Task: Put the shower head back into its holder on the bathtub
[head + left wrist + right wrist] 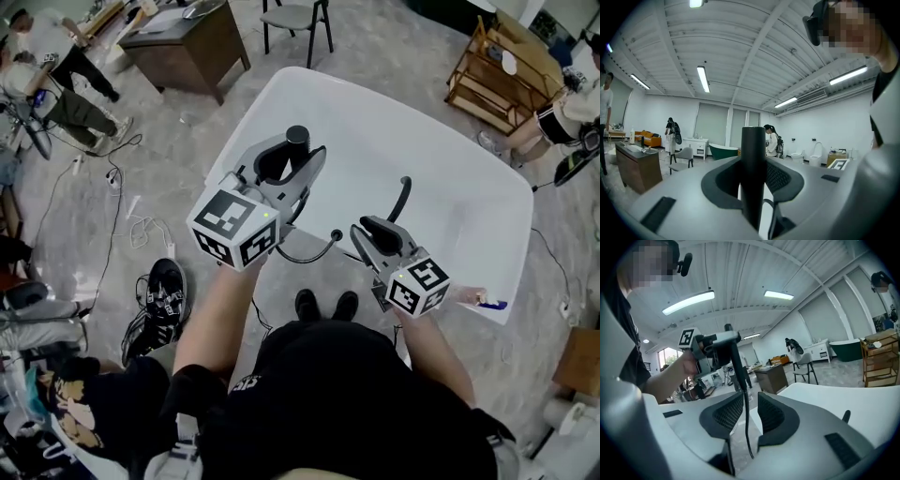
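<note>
The black stick-shaped shower head (pixel 297 137) stands upright in my left gripper (pixel 286 157), which is shut on it above the white bathtub (pixel 450 187). In the left gripper view the shower head (pixel 753 173) fills the gap between the jaws. Its thin black hose (pixel 309 255) loops down toward a black fitting (pixel 336 235) on the near rim. My right gripper (pixel 367 228) is lower and to the right, open; the hose (pixel 746 427) hangs between its pads (pixel 726 416) without touching them. A curved black fixture (pixel 403 197) rises from the rim just beyond it.
A dark wooden desk (pixel 187 47) and a chair (pixel 298 19) stand beyond the tub. A wooden rack (pixel 497 70) is at the far right. People (pixel 56 84) are at the left, with cables and shoes (pixel 164 291) on the floor. A small blue item (pixel 492 304) lies on the tub's right rim.
</note>
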`<state>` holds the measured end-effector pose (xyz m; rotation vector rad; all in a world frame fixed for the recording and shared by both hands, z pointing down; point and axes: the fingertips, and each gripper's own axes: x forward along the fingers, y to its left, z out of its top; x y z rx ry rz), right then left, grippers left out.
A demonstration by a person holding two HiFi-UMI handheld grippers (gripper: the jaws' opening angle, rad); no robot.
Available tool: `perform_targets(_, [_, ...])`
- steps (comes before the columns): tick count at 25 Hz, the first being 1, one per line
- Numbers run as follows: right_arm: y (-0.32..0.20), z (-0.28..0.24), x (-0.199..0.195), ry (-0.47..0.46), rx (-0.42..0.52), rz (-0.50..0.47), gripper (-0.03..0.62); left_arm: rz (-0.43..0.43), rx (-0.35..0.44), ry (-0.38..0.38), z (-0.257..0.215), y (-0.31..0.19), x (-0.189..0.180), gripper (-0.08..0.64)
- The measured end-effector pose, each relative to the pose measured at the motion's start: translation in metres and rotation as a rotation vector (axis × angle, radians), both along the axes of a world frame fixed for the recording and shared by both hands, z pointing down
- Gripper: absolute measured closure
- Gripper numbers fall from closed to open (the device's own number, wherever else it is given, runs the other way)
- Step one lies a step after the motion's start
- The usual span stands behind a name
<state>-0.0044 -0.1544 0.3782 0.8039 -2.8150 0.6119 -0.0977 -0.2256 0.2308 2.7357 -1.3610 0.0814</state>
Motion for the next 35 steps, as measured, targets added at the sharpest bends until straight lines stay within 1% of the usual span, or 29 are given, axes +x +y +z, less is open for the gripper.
perform_targets(4, [0.001,0.027,-0.033,0.041,-0.012,-0.093,0.452,0.058,0.000,0.046,-0.001,0.004,0.003,0.428])
perform_targets(8, [0.006,0.057,-0.057,0.067,-0.035,-0.164,0.430,0.101,0.006,0.053,0.006,0.010,0.005,0.428])
perform_targets(14, [0.006,0.080,-0.086,0.080,-0.053,-0.197,0.425,0.167,0.008,0.044,0.018,0.014,0.003,0.428])
perform_targets(18, [-0.001,0.095,-0.100,0.099,-0.046,-0.210,0.425,0.188,0.011,0.034,0.038,0.012,-0.010,0.430])
perform_targets(20, [-0.006,0.108,-0.099,0.115,-0.054,-0.203,0.425,0.172,0.001,0.024,0.057,0.007,-0.020,0.430])
perform_targets(23, [-0.009,0.139,-0.086,0.151,-0.091,-0.177,0.425,0.131,-0.038,0.029,0.096,-0.004,-0.037,0.430])
perform_targets(28, [-0.001,0.223,-0.062,0.227,-0.201,-0.121,0.425,0.095,-0.083,0.040,0.168,-0.017,-0.057,0.430])
perform_targets(32, [0.008,0.279,-0.051,0.259,-0.280,-0.094,0.425,0.091,-0.092,0.044,0.205,-0.028,-0.053,0.428])
perform_targets(35, [0.009,0.320,-0.046,0.273,-0.316,-0.085,0.425,0.078,-0.111,0.064,0.233,-0.036,-0.047,0.429])
